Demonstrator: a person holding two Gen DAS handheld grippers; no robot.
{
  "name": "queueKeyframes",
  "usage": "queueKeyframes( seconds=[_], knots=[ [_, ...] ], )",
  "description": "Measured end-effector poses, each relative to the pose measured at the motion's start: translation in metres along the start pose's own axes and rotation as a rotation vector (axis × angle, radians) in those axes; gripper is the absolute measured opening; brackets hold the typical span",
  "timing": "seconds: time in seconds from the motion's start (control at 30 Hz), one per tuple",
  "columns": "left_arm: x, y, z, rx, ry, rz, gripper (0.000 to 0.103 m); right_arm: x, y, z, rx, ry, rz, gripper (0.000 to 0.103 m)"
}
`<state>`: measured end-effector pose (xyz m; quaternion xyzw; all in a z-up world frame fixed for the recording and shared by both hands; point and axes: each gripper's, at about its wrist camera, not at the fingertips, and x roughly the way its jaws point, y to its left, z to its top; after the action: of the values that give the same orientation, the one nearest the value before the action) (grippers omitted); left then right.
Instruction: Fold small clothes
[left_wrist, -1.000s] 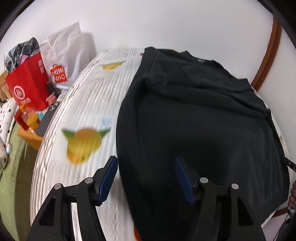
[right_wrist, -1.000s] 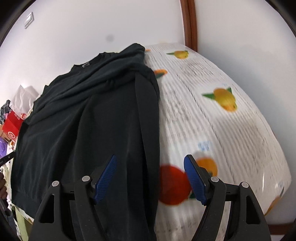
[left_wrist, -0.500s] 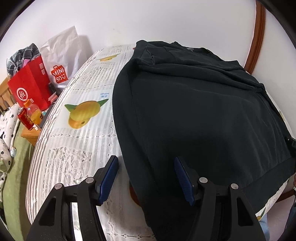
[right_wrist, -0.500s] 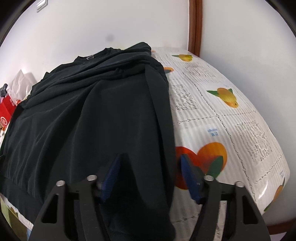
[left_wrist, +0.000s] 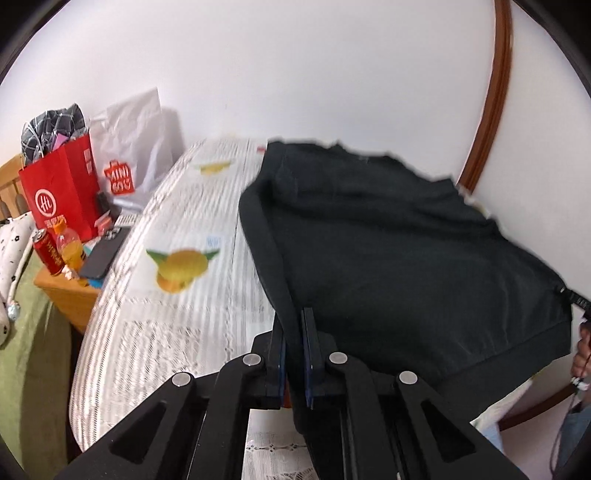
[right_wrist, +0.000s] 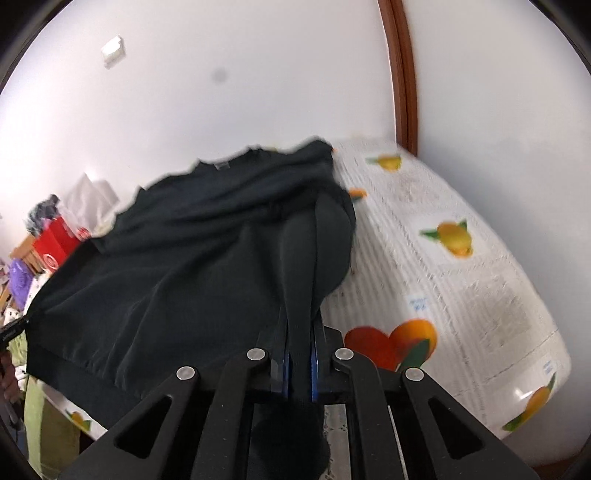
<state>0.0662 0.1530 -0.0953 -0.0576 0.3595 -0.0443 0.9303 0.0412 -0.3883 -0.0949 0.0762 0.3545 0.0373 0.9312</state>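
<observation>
left gripper (left_wrist: 293, 354): jaws just closed, pinched tight on left side edge of dark, long-sleeved knit sweatshirt (left_wrist: 399, 258). right gripper (right_wrist: 300, 363): jaws likewise just closed, clamped on folded right sleeve edge. sweatshirt spread on fruit-print white counter cloth (left_wrist: 177, 295), hem nearest both jaws, long axis running straight ahead to collar by far wall. each hand equally near its own hem corner. motion blur throughout; fabric layers between jaws uncountable; near hem below jaws cut off.
</observation>
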Motion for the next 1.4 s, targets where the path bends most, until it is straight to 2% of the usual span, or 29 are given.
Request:
queueKeyframes(
  seconds=[0.17, 0.3, 0.47, 0.63, 0.87, 1.13, 1.33, 1.4],
  knots=[
    [-0.022, 0.007, 0.019, -0.032, -0.092, -0.031, 0.007, -0.027, 0.003, 0.013, -0.023, -0.096, 0.046, 0.007],
    [-0.018, 0.004, 0.044, -0.045, -0.125, -0.028, 0.007, -0.025, -0.001, 0.037, 0.009, -0.113, 0.066, 0.007],
    [0.008, -0.006, 0.088, -0.047, -0.125, -0.004, 0.007, -0.007, -0.004, 0.079, 0.091, -0.108, 0.103, 0.007],
    [0.043, -0.012, 0.128, -0.045, -0.118, 0.032, 0.008, 0.023, 0.003, 0.124, 0.107, -0.111, 0.111, 0.008],
    [0.116, -0.012, 0.161, -0.051, -0.034, 0.094, 0.008, 0.100, -0.001, 0.165, 0.147, -0.043, 0.108, 0.008],
    [0.189, 0.003, 0.161, -0.089, 0.092, 0.130, 0.009, 0.194, -0.019, 0.166, 0.167, 0.092, 0.062, 0.008],
    [0.212, 0.008, 0.157, -0.082, 0.140, 0.114, 0.012, 0.219, -0.021, 0.163, 0.149, 0.127, 0.026, 0.010],
    [0.210, 0.006, 0.157, -0.065, 0.148, 0.098, 0.014, 0.214, -0.017, 0.163, 0.126, 0.138, 0.023, 0.015]
  ],
)
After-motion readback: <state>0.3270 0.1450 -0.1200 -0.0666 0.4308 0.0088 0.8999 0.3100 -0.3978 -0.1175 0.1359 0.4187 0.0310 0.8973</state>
